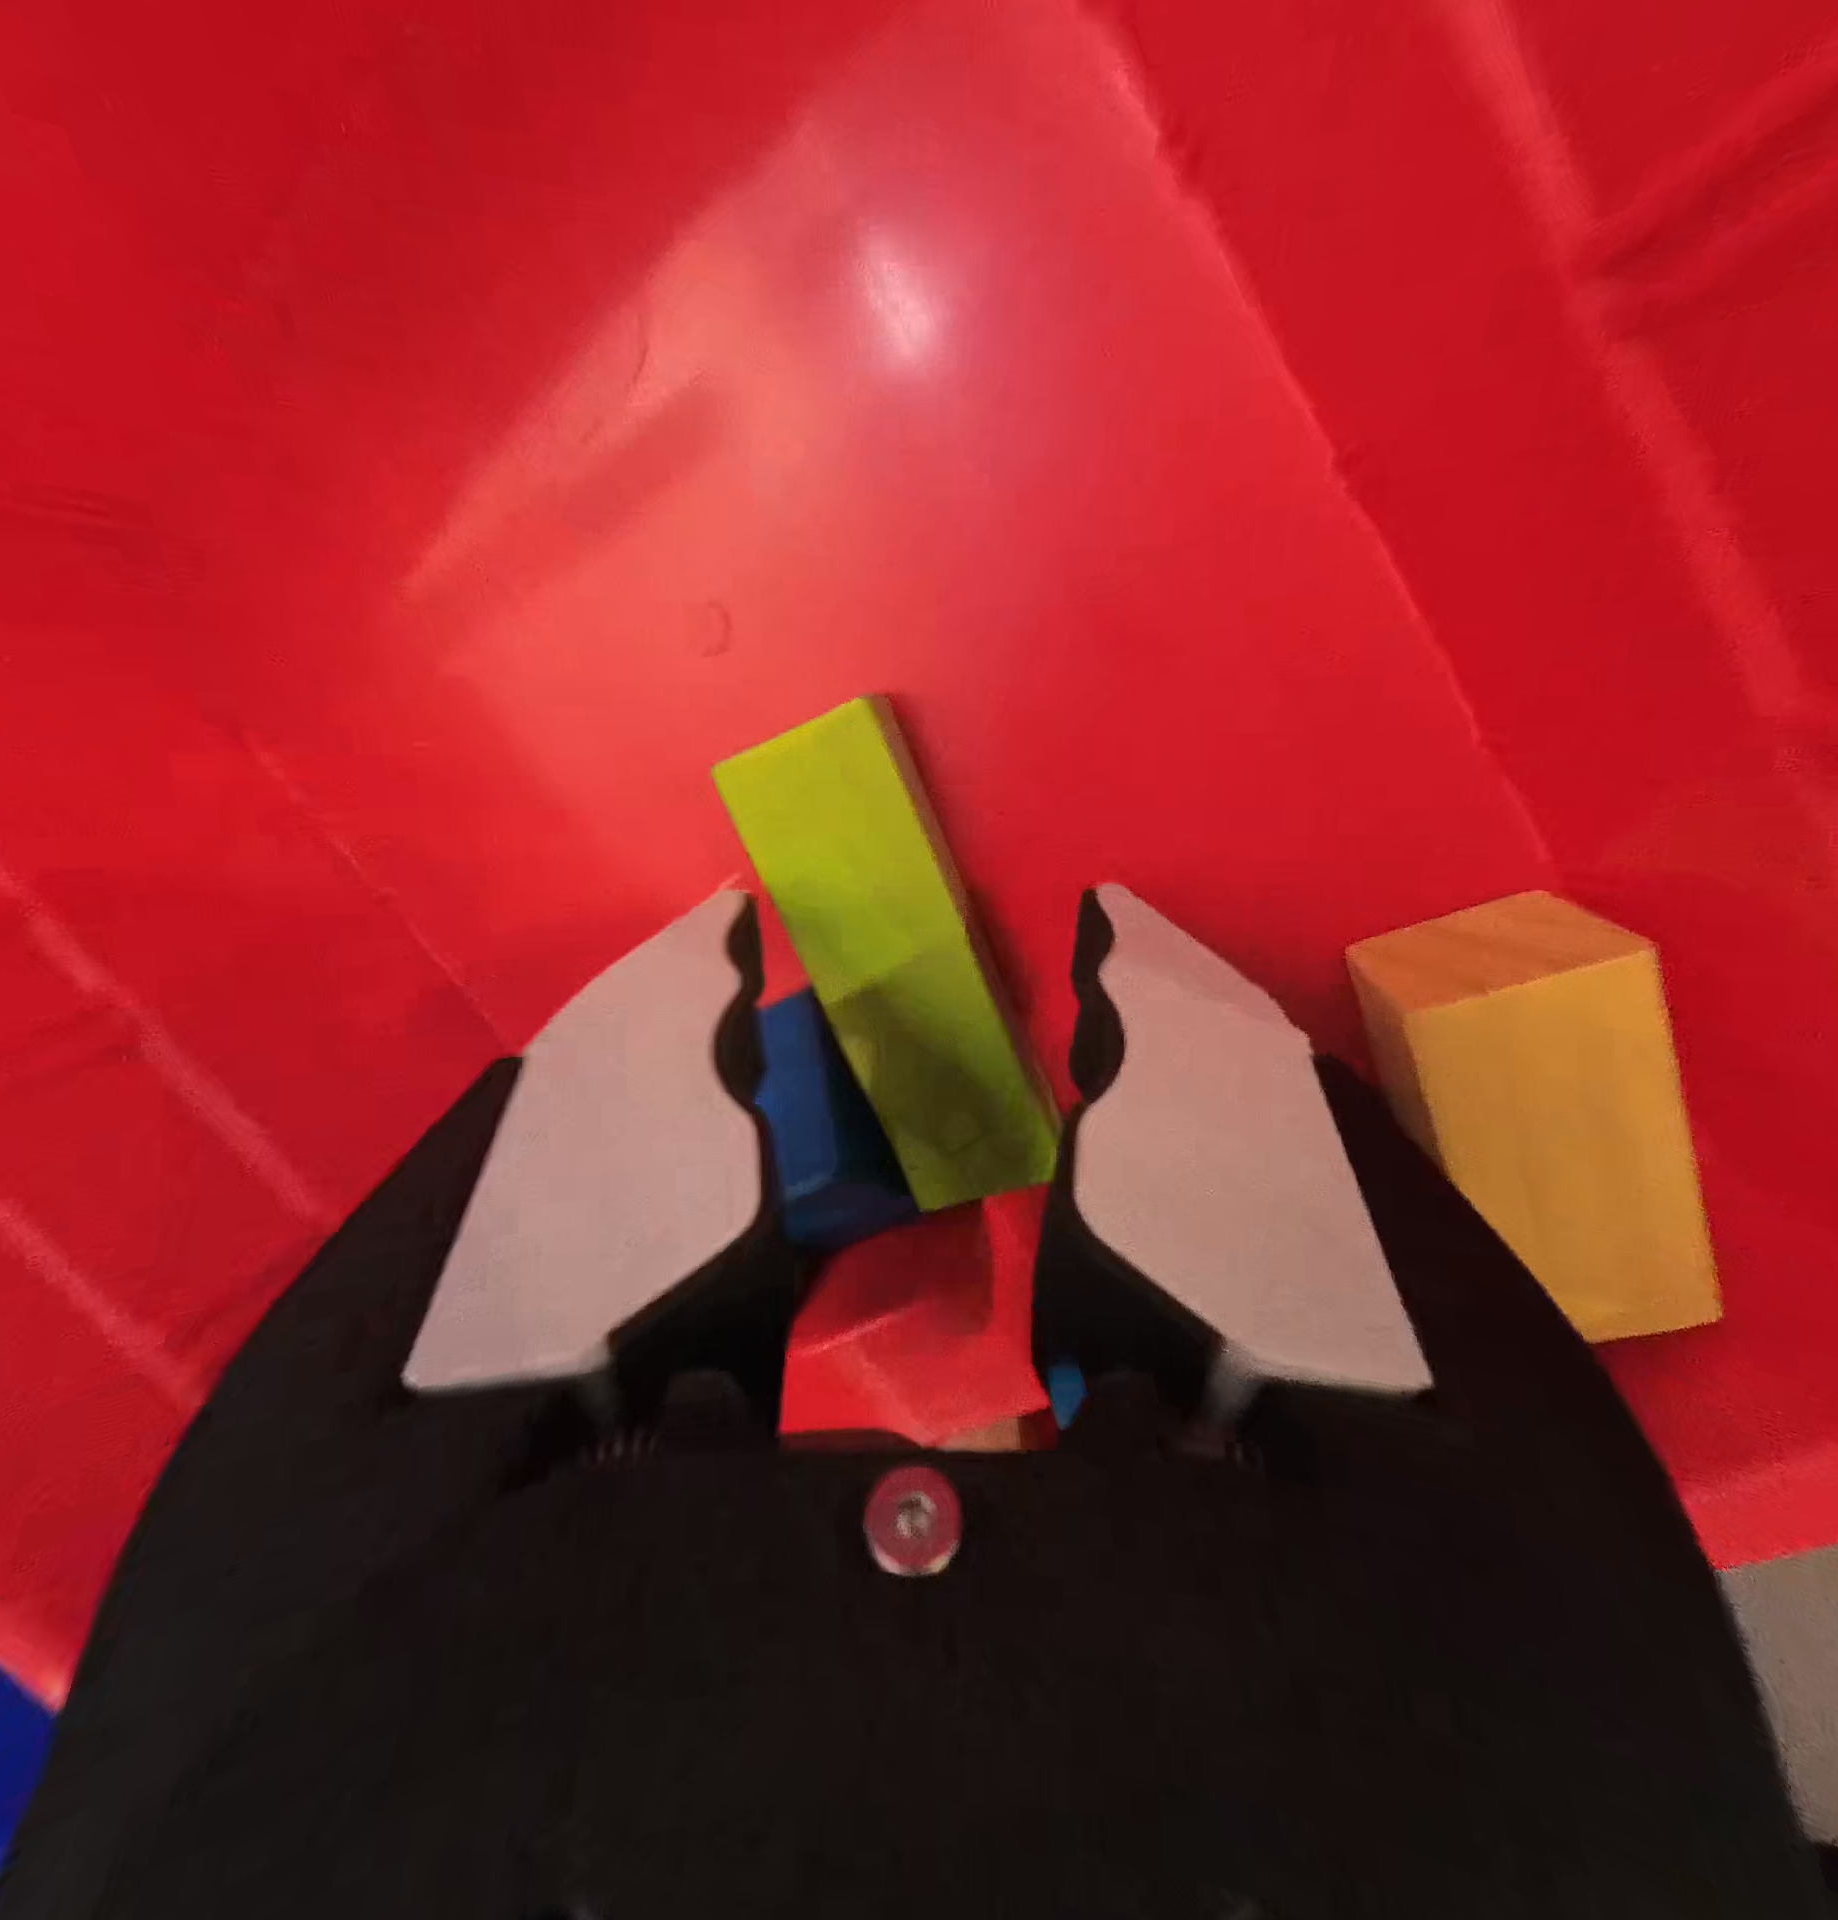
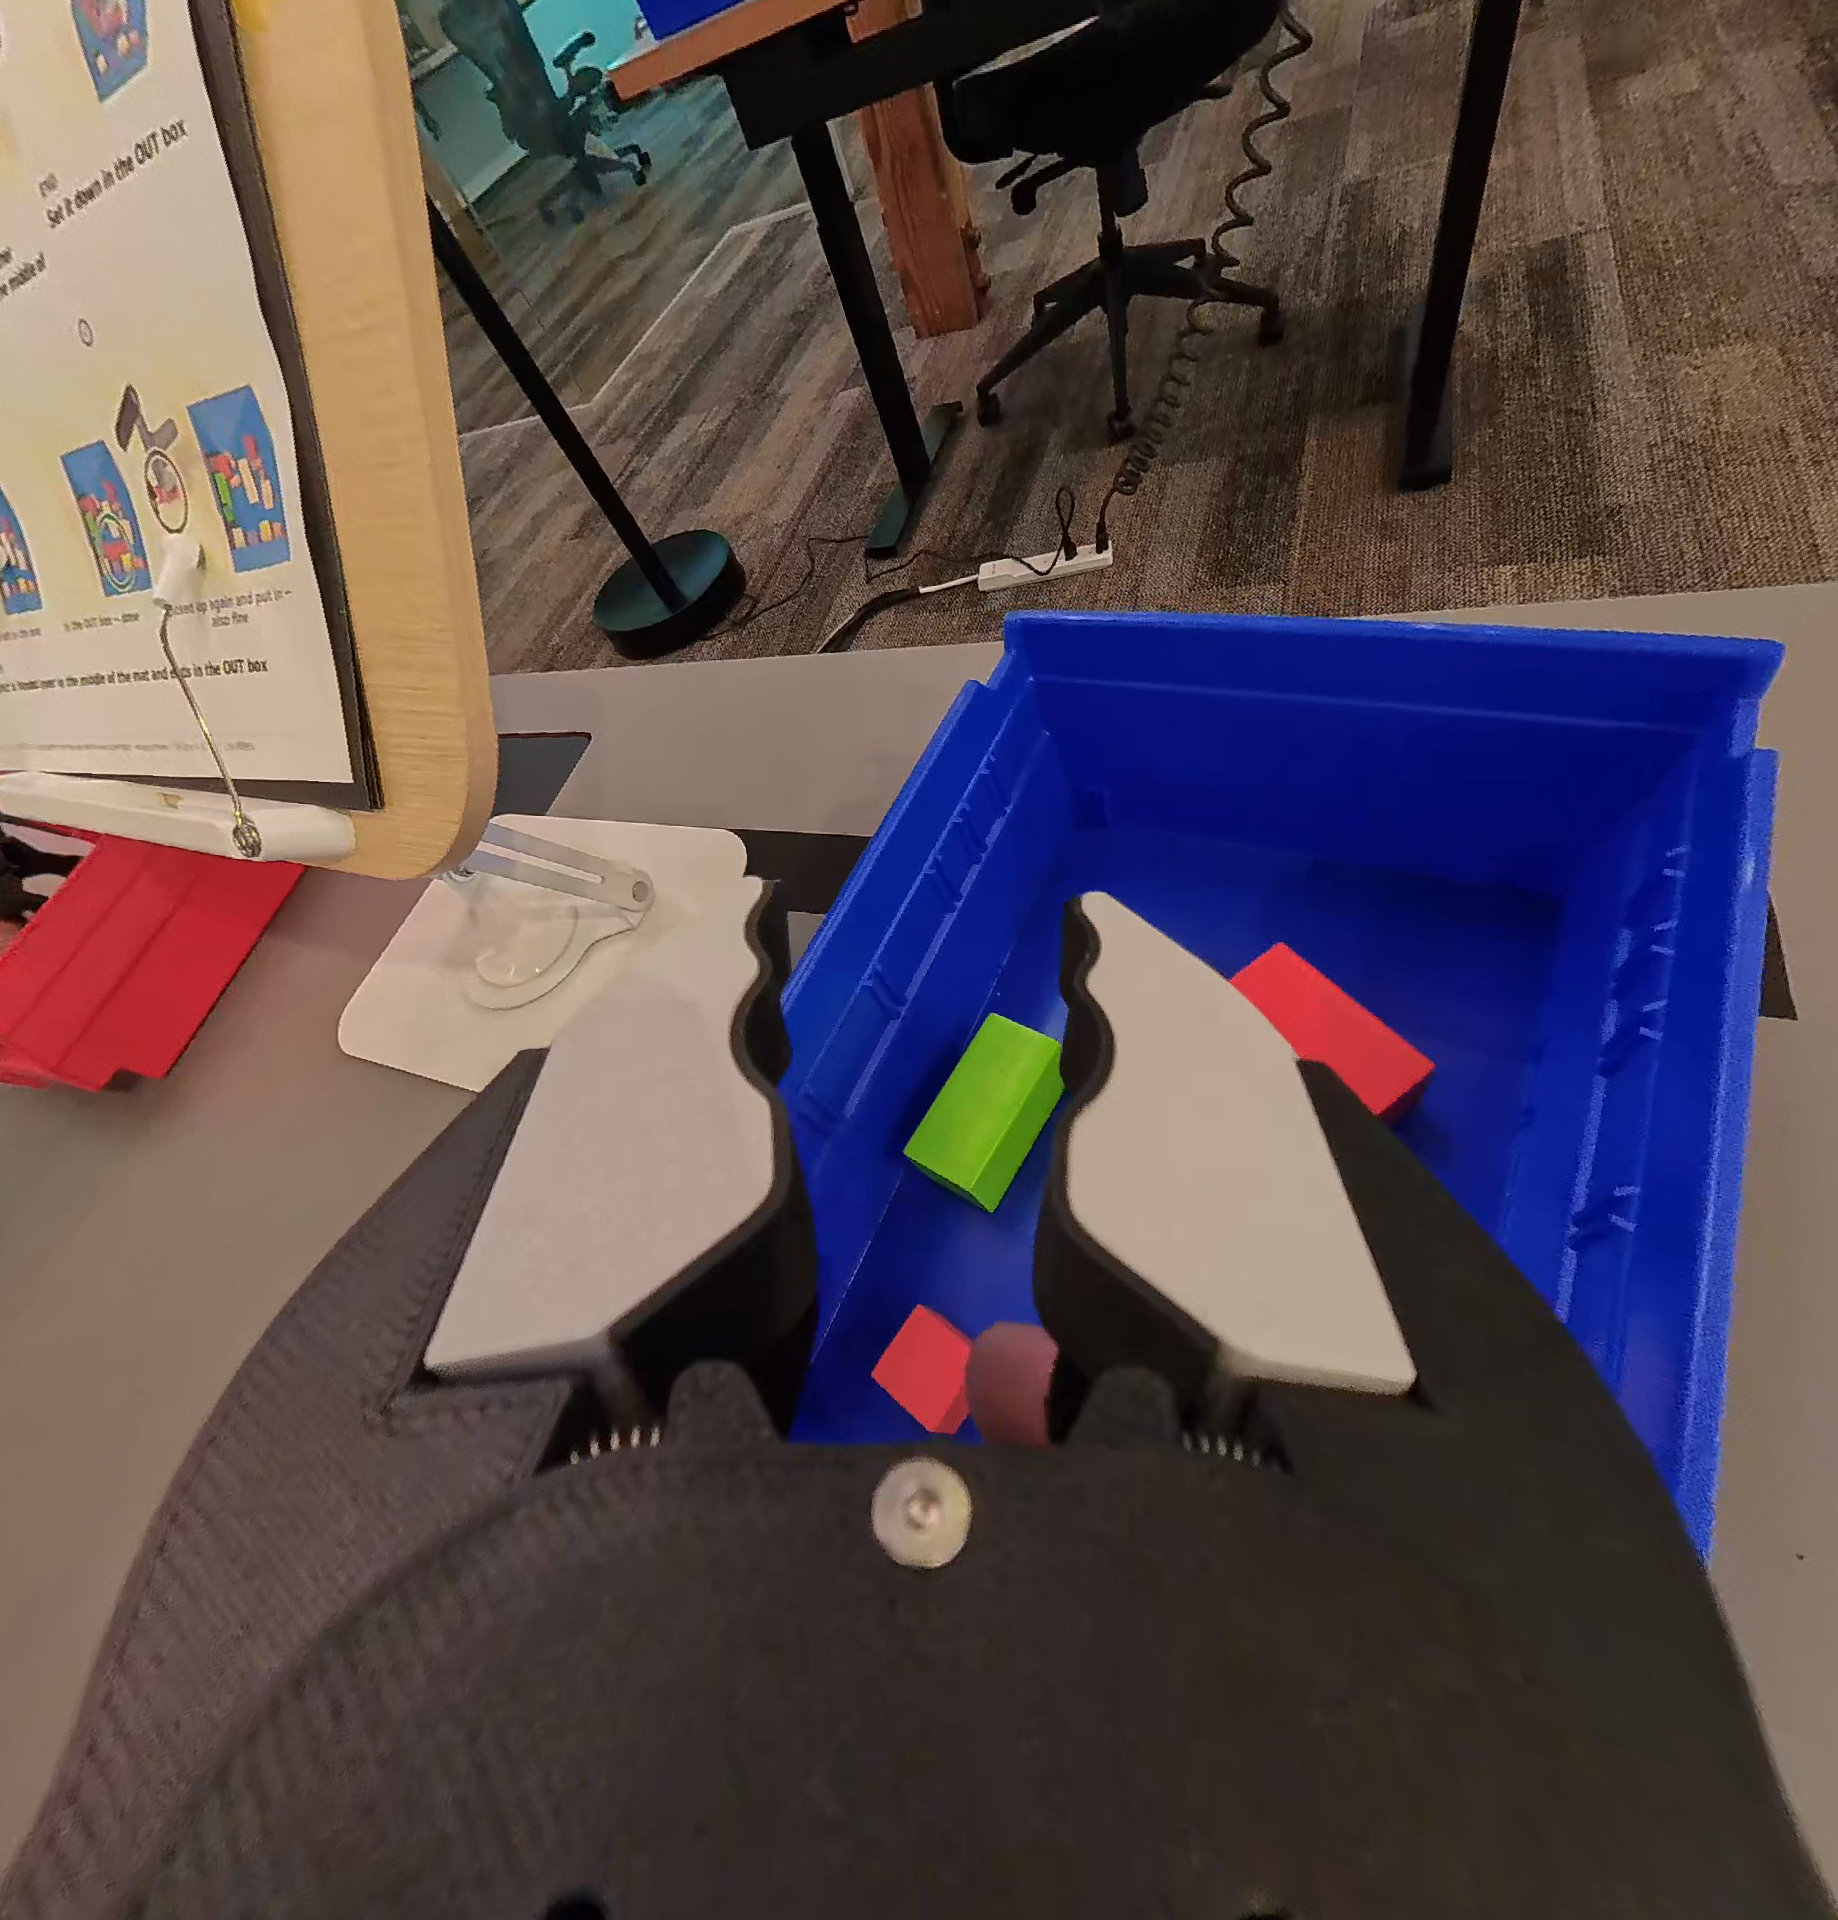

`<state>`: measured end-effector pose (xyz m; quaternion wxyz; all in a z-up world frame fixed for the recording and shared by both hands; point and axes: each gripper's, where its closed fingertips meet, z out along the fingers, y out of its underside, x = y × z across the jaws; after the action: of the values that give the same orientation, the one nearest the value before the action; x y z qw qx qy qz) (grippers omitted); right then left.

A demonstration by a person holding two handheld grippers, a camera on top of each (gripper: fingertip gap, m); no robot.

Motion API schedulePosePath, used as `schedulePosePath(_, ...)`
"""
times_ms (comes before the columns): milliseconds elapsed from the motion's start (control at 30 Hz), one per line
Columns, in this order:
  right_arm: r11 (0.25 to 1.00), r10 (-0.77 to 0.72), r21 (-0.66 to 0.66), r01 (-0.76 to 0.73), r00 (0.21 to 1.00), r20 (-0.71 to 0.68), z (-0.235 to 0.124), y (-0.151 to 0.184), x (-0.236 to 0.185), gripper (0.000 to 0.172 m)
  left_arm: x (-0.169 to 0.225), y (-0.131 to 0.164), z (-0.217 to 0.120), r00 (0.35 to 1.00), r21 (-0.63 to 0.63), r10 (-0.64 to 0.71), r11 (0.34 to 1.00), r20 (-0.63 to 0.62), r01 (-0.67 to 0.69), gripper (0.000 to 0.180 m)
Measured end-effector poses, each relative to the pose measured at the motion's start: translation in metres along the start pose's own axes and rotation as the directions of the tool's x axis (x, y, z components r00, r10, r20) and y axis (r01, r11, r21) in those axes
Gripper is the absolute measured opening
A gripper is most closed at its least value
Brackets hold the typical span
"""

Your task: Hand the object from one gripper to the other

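left hand-held gripper (image 1: 917, 914): open over the red bin (image 1: 375, 520), holding nothing; a gap shows between each pad and the block.
yellow-green block (image 1: 873, 935): lies tilted between the left fingers, its far end past the tips, leaning on a blue block (image 1: 801, 1101) and a red block (image 1: 894, 1320).
orange block (image 1: 1549, 1122): just right of the right finger.
handling: looks like painted wood, so probably light, stiff, a bit slick, not fragile.
where to hold: judged best across the long flat sides, near one end, leaving the other end free.
right hand-held gripper (image 2: 920, 904): open and bare, over the near-left wall of the blue bin (image 2: 1414, 675), with a green block (image 2: 982, 1112) and more red blocks (image 2: 1330, 1029) below.
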<state>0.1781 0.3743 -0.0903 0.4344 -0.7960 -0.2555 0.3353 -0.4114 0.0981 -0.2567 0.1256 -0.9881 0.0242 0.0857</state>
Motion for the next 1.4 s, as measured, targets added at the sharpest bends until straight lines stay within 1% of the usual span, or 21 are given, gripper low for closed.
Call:
schedulePosePath(33, 1.000, -0.004, -0.002, 0.004, 1.000, -0.005, 0.000, 0.000, 0.000, 0.049, 0.000, -0.004, 0.001, 0.999, 0.023, -0.031, 0.999, -0.006, 0.031, 0.048)
schedulePosePath(67, 1.000, -0.008, -0.004, 0.008, 1.000, -0.009, -0.001, 0.000, 0.000, 0.048, -0.001, -0.006, 0.003, 0.999, 0.028, -0.042, 0.999, -0.007, 0.042, 0.034)
schedulePosePath(300, 0.998, 0.002, 0.064, -0.002, 1.000, 0.004, -0.018, -0.012, 0.001, 0.047, -0.001, -0.008, 0.002, 1.000, 0.043, 0.018, 0.999, 0.022, -0.019, 0.033)
schedulePosePath(367, 0.996, -0.004, 0.093, 0.003, 1.000, 0.019, -0.024, -0.017, -0.002, 0.047, -0.002, -0.013, -0.002, 1.000, 0.076, 0.015, 0.997, 0.021, -0.017, 0.033)
schedulePosePath(433, 0.991, -0.028, 0.130, 0.023, 0.999, 0.040, -0.030, -0.025, -0.009, 0.047, -0.003, -0.019, -0.013, 1.000, 0.139, 0.004, 0.990, 0.016, -0.006, 0.033)
schedulePosePath(500, 0.984, -0.083, 0.161, 0.074, 0.995, 0.053, -0.036, -0.032, -0.020, 0.048, -0.009, -0.028, -0.029, 1.000, 0.228, -0.012, 0.974, -0.003, 0.012, 0.033)
schedulePosePath(600, 0.968, -0.167, 0.206, 0.141, 0.979, 0.114, -0.043, -0.044, -0.048, 0.050, -0.010, -0.044, -0.065, 0.999, 0.383, -0.027, 0.923, -0.041, 0.041, 0.033)
schedulePosePath(667, 0.954, -0.224, 0.245, 0.174, 0.955, 0.193, -0.048, -0.053, -0.079, 0.052, -0.006, -0.057, -0.099, 0.998, 0.502, -0.013, 0.864, -0.060, 0.042, 0.033)
schedulePosePath(733, 0.933, -0.302, 0.281, 0.224, 0.913, 0.274, -0.051, -0.059, -0.118, 0.054, 0.009, -0.073, -0.142, 0.995, 0.640, 0.046, 0.768, -0.085, 0.019, 0.033)
schedulePosePath(800, 0.909, -0.382, 0.308, 0.280, 0.856, 0.350, -0.051, -0.061, -0.164, 0.057, 0.032, -0.085, -0.187, 0.988, 0.750, 0.114, 0.662, -0.104, 0.002, 0.033)
schedulePosePath(900, 0.866, -0.492, 0.347, 0.361, 0.739, 0.460, -0.044, -0.052, -0.240, 0.061, 0.087, -0.099, -0.255, 0.951, 0.889, 0.290, 0.456, -0.107, -0.039, 0.033)
schedulePosePath(933, 0.854, -0.517, 0.355, 0.381, 0.701, 0.491, -0.039, -0.046, -0.264, 0.063, 0.109, -0.101, -0.274, 0.930, 0.918, 0.348, 0.397, -0.121, -0.029, 0.033)
schedulePosePath(1000, 0.842, -0.538, 0.367, 0.394, 0.637, 0.552, -0.026, -0.032, -0.306, 0.066, 0.154, -0.104, -0.311, 0.874, 0.971, 0.475, 0.239, -0.105, -0.013, 0.033)
schedulePosePath(1067, 0.847, -0.530, 0.352, 0.399, 0.584, 0.615, -0.011, -0.013, -0.339, 0.068, 0.192, -0.107, -0.328, 0.828, 0.979, 0.543, 0.199, -0.140, 0.035, 0.033)
schedulePosePath(1133, 0.871, -0.484, 0.328, 0.364, 0.532, 0.695, -0.001, 0.003, -0.364, 0.073, 0.225, -0.108, -0.339, 0.783, 0.988, 0.606, 0.137, -0.140, 0.071, 0.033)
schedulePosePath(1200, 0.891, -0.439, 0.307, 0.333, 0.470, 0.766, 0.003, 0.018, -0.385, 0.070, 0.250, -0.109, -0.346, 0.740, 0.983, 0.648, 0.120, -0.182, 0.137, 0.033)
schedulePosePath(1300, 0.910, -0.394, 0.286, 0.302, 0.408, 0.824, 0.007, 0.032, -0.401, 0.065, 0.277, -0.108, -0.353, 0.661, 0.968, 0.715, 0.095, -0.227, 0.231, 0.033)
schedulePosePath(1333, 0.918, -0.377, 0.285, 0.276, 0.384, 0.843, 0.005, 0.033, -0.405, 0.056, 0.283, -0.107, -0.353, 0.642, 0.963, 0.727, 0.099, -0.242, 0.251, 0.033)
schedulePosePath(1367, 0.923, -0.366, 0.287, 0.255, 0.354, 0.861, 0.001, 0.033, -0.408, 0.053, 0.287, -0.107, -0.353, 0.630, 0.958, 0.735, 0.099, -0.253, 0.269, 0.033)
schedulePosePath(1400, 0.926, -0.360, 0.288, 0.245, 0.334, 0.871, -0.002, 0.034, -0.409, 0.042, 0.287, -0.108, -0.354, 0.625, 0.951, 0.734, 0.097, -0.267, 0.293, 0.033)
